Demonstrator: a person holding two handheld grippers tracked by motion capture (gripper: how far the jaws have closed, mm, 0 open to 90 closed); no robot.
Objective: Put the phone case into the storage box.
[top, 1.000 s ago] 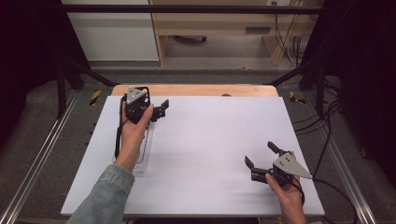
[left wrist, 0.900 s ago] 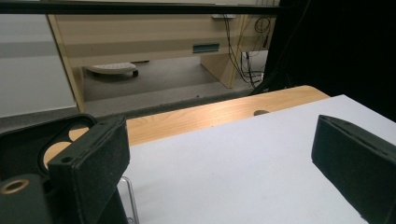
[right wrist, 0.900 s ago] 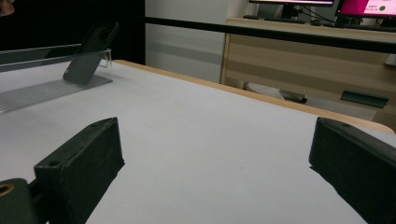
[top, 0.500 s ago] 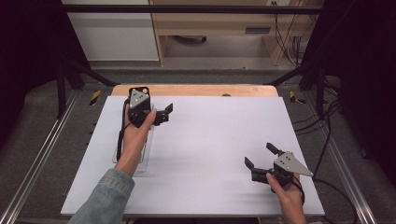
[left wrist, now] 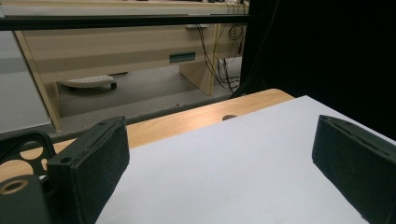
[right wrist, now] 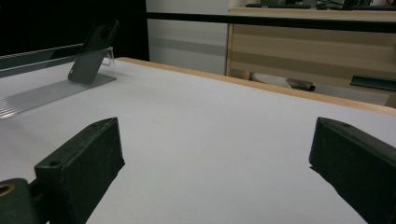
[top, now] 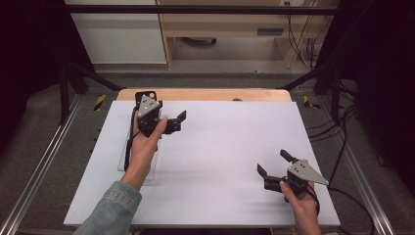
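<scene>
Holding my right gripper (top: 272, 169) low at the near right of the white table (top: 225, 147), jaws spread wide on nothing, I keep my left gripper (top: 177, 122) equally wide and empty toward the far left. Beyond it, a dark phone (right wrist: 91, 51) leans on a clear acrylic stand (right wrist: 51, 91); I judge it stiff, slick and easily tipped, best pinched across its side edges.

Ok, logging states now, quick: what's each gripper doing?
Left gripper: open, holding nothing.
Right gripper: open, holding nothing.
</scene>
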